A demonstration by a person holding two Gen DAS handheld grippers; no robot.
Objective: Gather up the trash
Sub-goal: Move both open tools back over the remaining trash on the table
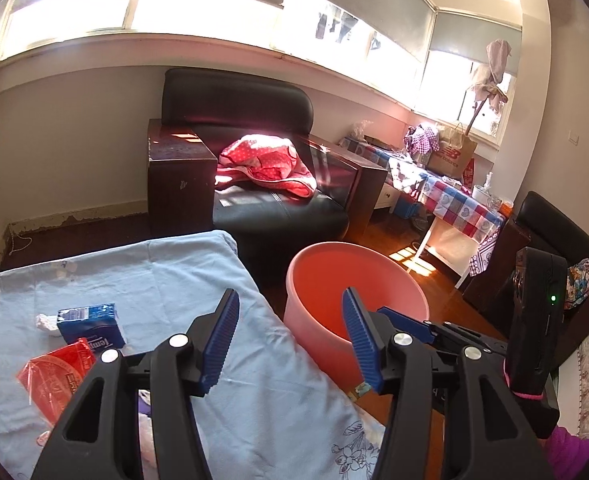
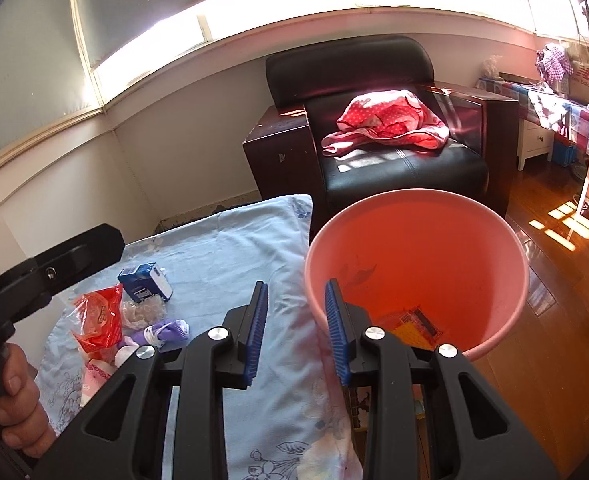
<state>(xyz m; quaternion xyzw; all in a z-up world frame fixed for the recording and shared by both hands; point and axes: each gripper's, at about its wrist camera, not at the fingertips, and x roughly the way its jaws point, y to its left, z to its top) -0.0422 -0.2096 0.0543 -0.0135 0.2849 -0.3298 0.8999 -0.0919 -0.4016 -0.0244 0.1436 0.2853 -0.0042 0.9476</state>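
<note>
Right wrist view is showing you between pickups: your right gripper (image 2: 296, 334) is hanging over the near edge of the pink bucket (image 2: 510, 248), its blue pads parted a little with nothing between them, and something yellow and dark (image 2: 412, 320) is already lying at the bottom of the bucket. Your left gripper (image 1: 290, 340) is standing spread wide and empty too, hovering above the blue sheet (image 1: 254, 360) just left of the bucket. The trash you are collecting is sitting in a loose cluster on the sheet, left of both grippers: a red wrapper (image 2: 96, 316), a blue tissue pack (image 2: 142, 282), a clear crumpled wrapper (image 2: 142, 312) and a purple scrap (image 2: 166, 330), all close together and some touching. By my reading, a drop is done and the next reach is beginning. You are needing to swing one gripper left and down to the pile, pick a single piece at its edge, and pinch thin film firmly, since it is likely to slip or drag its neighbours along.
</note>
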